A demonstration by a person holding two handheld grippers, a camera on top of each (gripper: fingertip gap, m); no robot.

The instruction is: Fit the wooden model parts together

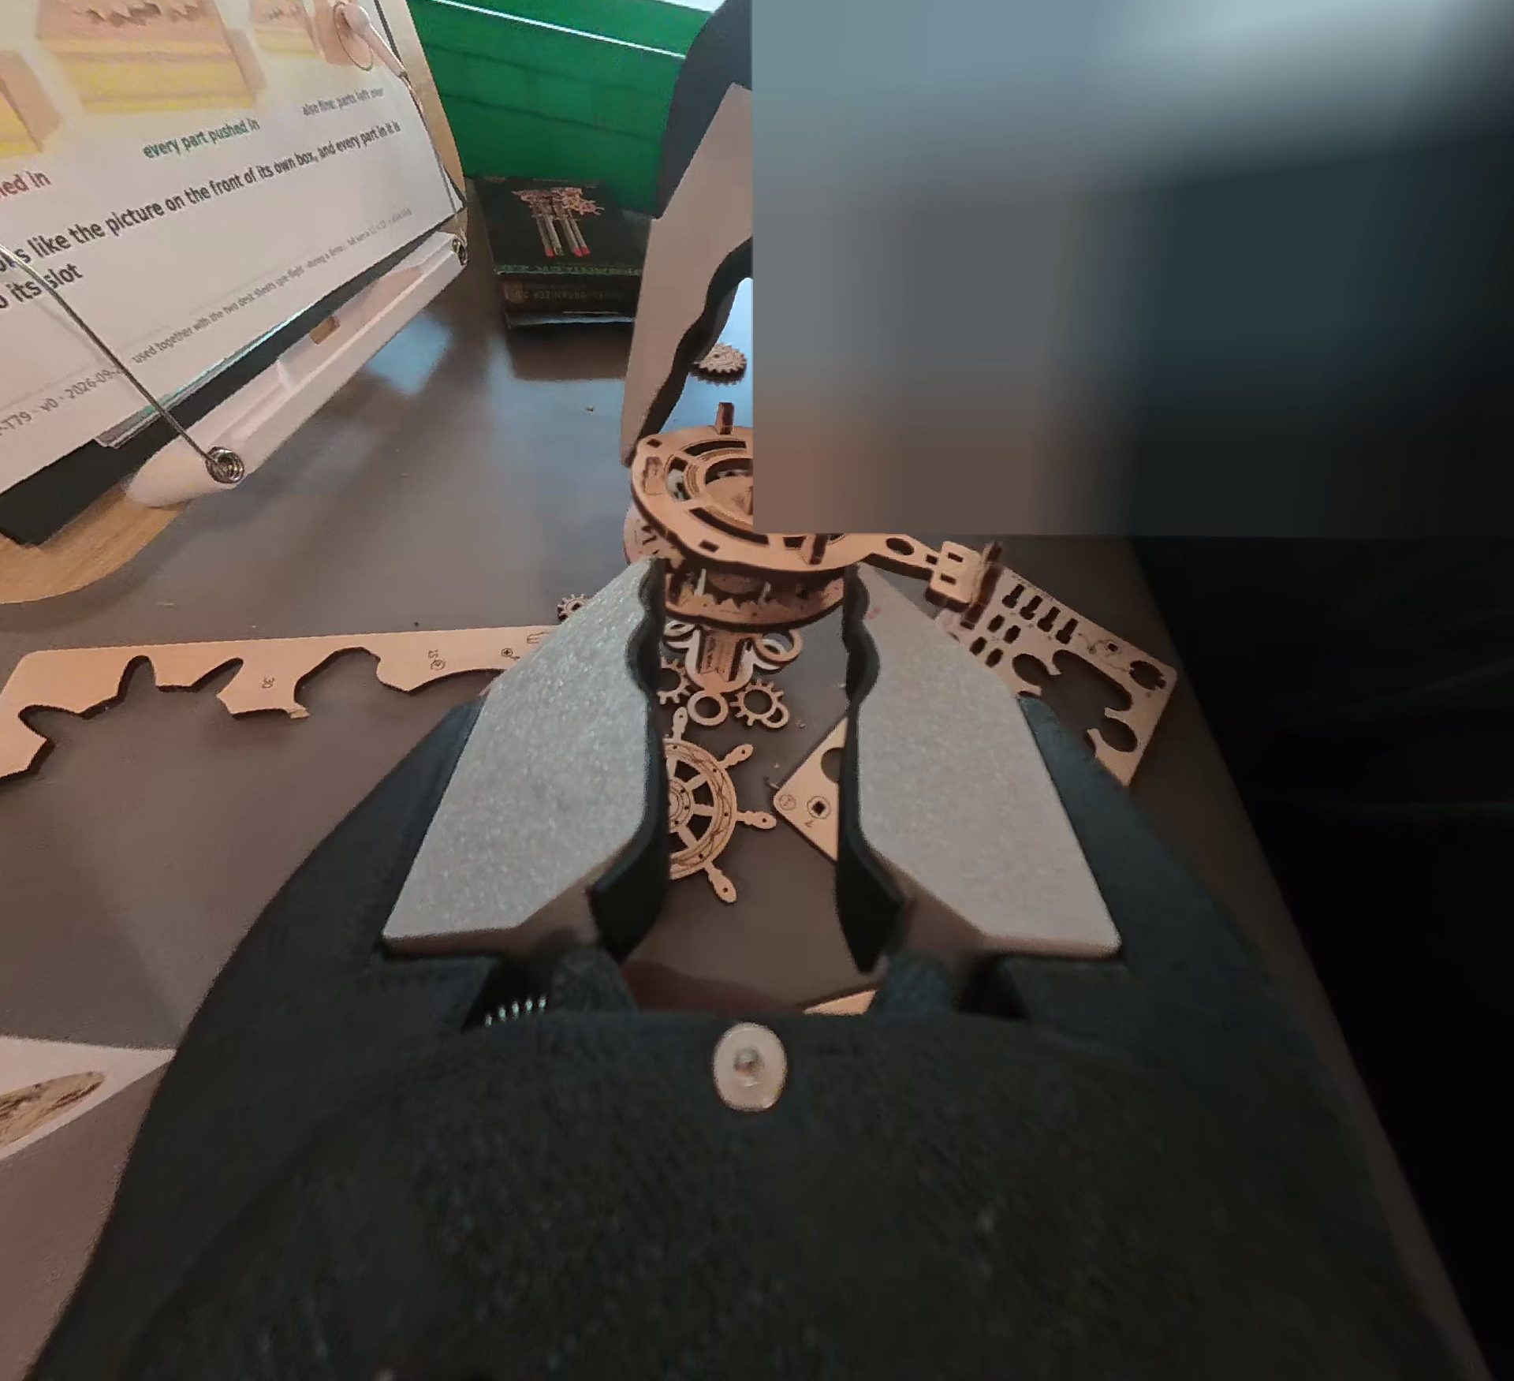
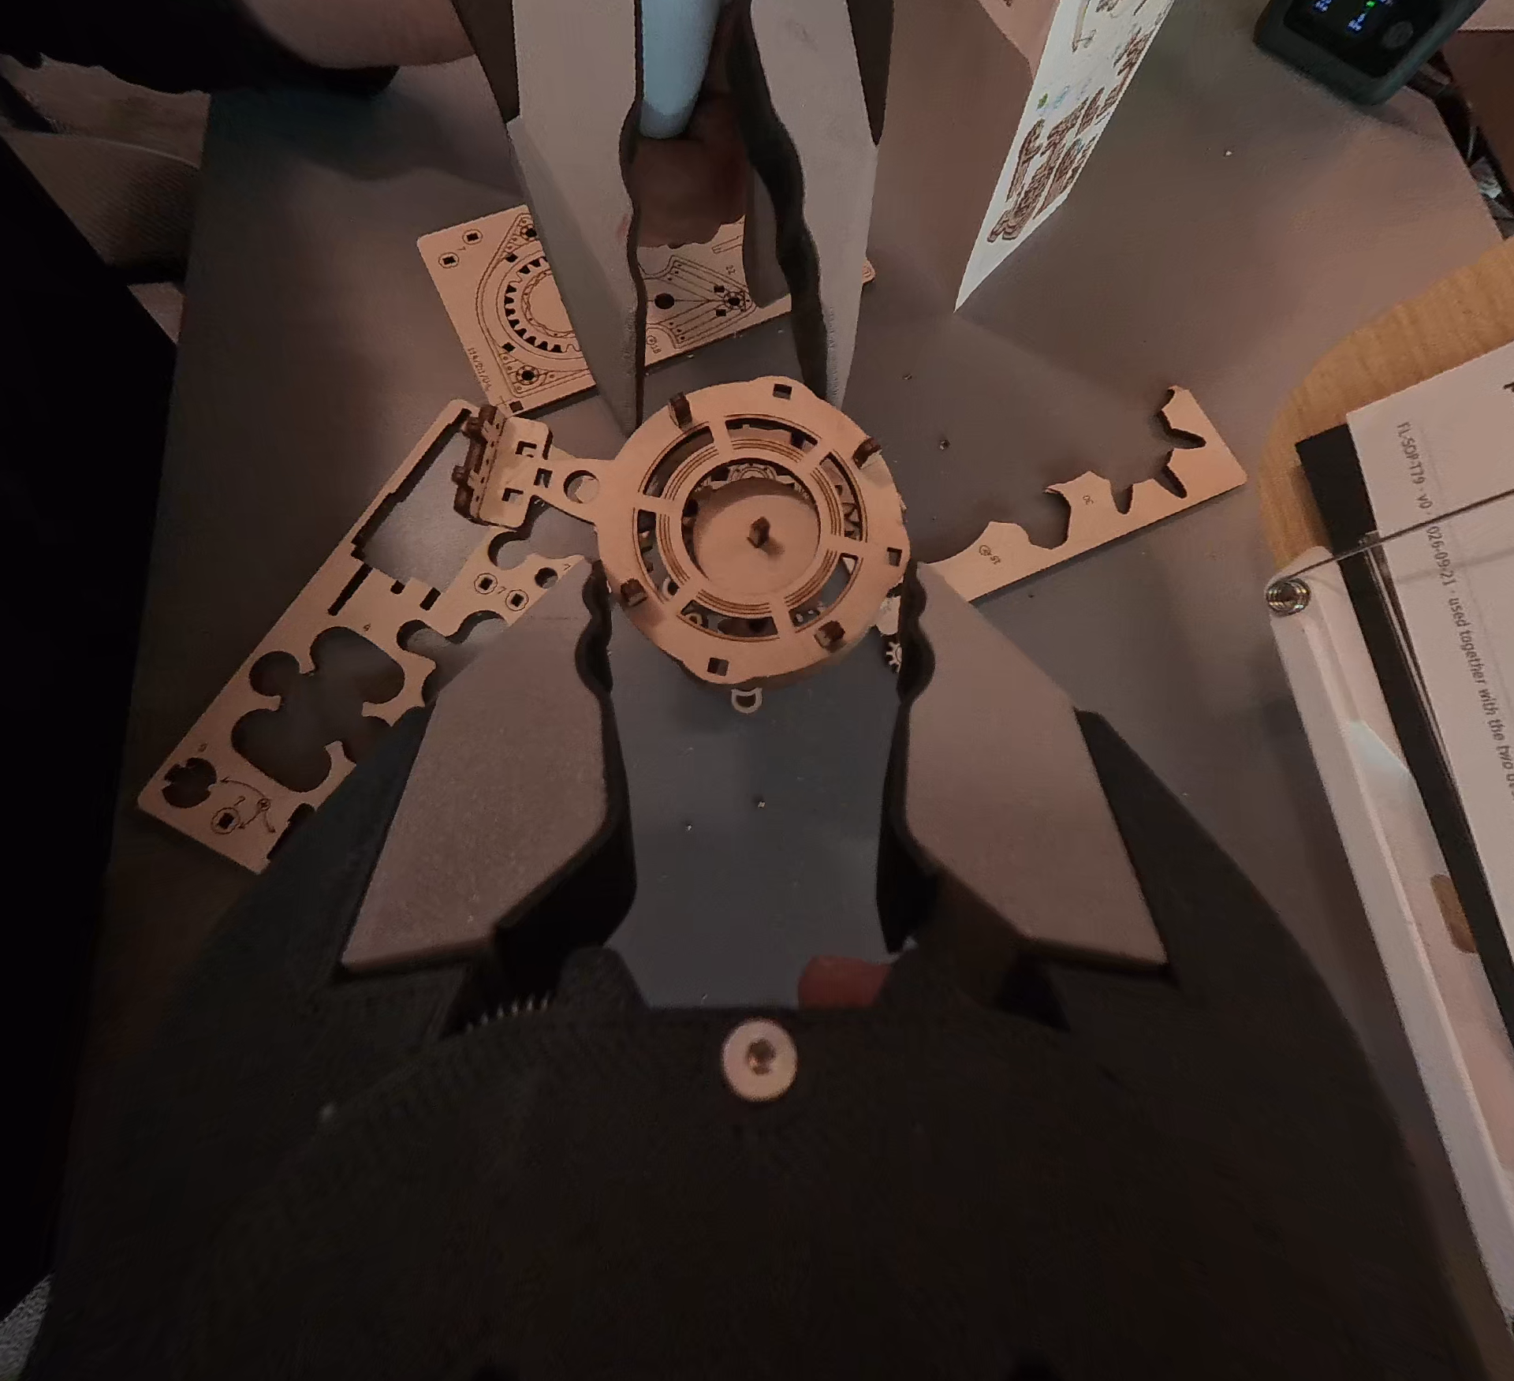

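Our round wooden assembly (image 2: 750,547) stands largely built mid-bench; the left gripper (image 1: 750,604) pinches its lower body, the right gripper (image 2: 750,604) is spread beside it. A ship's wheel (image 1: 709,801) and small gears (image 1: 729,702) remain loose.

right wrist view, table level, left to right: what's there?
Cut-out wooden sheet → round wooden model, between the right claw tips → notched wooden strip → white document stand.
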